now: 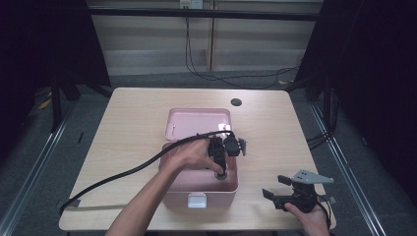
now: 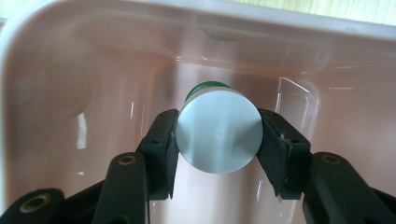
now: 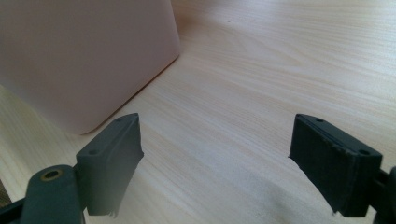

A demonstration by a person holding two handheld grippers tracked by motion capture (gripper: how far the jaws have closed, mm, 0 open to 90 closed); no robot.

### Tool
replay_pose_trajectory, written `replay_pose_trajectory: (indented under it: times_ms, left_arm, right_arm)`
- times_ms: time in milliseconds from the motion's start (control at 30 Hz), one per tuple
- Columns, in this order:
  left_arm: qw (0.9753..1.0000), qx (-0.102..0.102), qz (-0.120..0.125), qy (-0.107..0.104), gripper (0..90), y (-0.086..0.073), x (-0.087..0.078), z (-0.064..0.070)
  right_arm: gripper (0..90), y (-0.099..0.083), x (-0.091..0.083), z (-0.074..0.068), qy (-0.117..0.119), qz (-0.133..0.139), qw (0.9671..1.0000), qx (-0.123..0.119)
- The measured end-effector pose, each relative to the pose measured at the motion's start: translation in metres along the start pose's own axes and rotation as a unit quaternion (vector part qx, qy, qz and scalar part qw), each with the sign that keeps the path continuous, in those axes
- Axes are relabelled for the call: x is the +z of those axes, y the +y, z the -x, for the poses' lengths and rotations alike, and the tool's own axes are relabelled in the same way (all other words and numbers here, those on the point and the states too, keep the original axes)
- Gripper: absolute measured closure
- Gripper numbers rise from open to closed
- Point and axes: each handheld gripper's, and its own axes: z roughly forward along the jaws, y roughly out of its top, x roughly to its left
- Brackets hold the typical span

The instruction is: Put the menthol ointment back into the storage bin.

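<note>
Bench (image 1: 133, 118): pale wood, carries all the things.

Pink box (image 1: 179, 191): open, near the middle of the bench, toward the person's side. Lid (image 1: 196, 120) thrown back on the far side, white latch (image 1: 197, 200) on the near wall. In the right gripper view one rounded corner of the box (image 3: 84, 60) stands at upper left, on the bench (image 3: 261, 70).

Left gripper (image 1: 220, 172): reaches down into the box from above, its black cable trailing off to the left. In the left gripper view the fingers (image 2: 161, 151) are closed in to a narrow gap on a small cylinder (image 2: 218, 132), one pad on each side, both touching it. The cylinder has a flat silver-grey end facing the camera and a green band behind it; probably a small bottle or can, but the view is too close to say. It lies between the fingers, inside the box, pink wall (image 2: 70, 84) behind; whether it touches the box floor cannot be told.

Right gripper (image 1: 282, 194): low over the bench just right of the box, near the front edge. Fingers (image 3: 109, 163) wide apart, holding nothing, bare wood between them.
</note>
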Motion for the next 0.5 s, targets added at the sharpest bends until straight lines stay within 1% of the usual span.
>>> replay_pose_trajectory:
  times_ms: [67, 100, 133, 167, 200, 267, 300, 400, 500]
  left_arm:
    - [1.0, 0.003, 0.005, -0.006, 51.0, 0.001, 0.002, 0.001]
    - [1.0, 0.003, 0.005, -0.006, 51.0, 0.001, 0.002, 0.001]
    - [1.0, 0.002, 0.0, -0.006, 51.0, 0.002, 0.005, 0.001]
    - [1.0, 0.005, -0.003, -0.007, 51.0, 0.002, 0.007, 0.001]
    - [1.0, 0.003, -0.003, -0.003, 51.0, 0.002, 0.008, 0.001]
    - [0.9999, 0.004, -0.003, -0.009, 51.0, 0.003, 0.01, 0.001]
    - [1.0, 0.004, 0.001, -0.009, 51.0, 0.004, 0.011, 0.001]
    - [0.9999, 0.006, -0.001, -0.014, 51.0, 0.005, 0.013, 0.001]
    - [0.9999, 0.007, -0.004, -0.011, 51.0, 0.005, 0.017, 0.001]
  right_arm:
    - [16.4, 0.0, 0.0, 0.0, 0.001, 0.0, 1.0, -0.001]
    - [16.4, 0.0, 0.0, 0.0, 0.001, 0.0, 1.0, -0.001]
    - [16.4, 0.0, 0.0, 0.0, 0.001, 0.0, 1.0, -0.001]
    - [16.4, 0.0, 0.0, 0.0, 0.001, 0.0, 1.0, -0.001]
    - [16.4, 0.0, 0.0, 0.0, 0.001, 0.0, 1.0, -0.001]
    - [16.4, 0.0, 0.0, 0.0, 0.001, 0.0, 1.0, -0.001]
    - [16.4, 0.0, 0.0, -0.001, 0.001, -0.001, 1.0, -0.001]
    - [16.4, 0.0, 0.0, 0.0, 0.001, -0.001, 1.0, -0.001]
    - [16.3, 0.0, 0.0, -0.001, 0.002, -0.002, 1.0, 0.0]
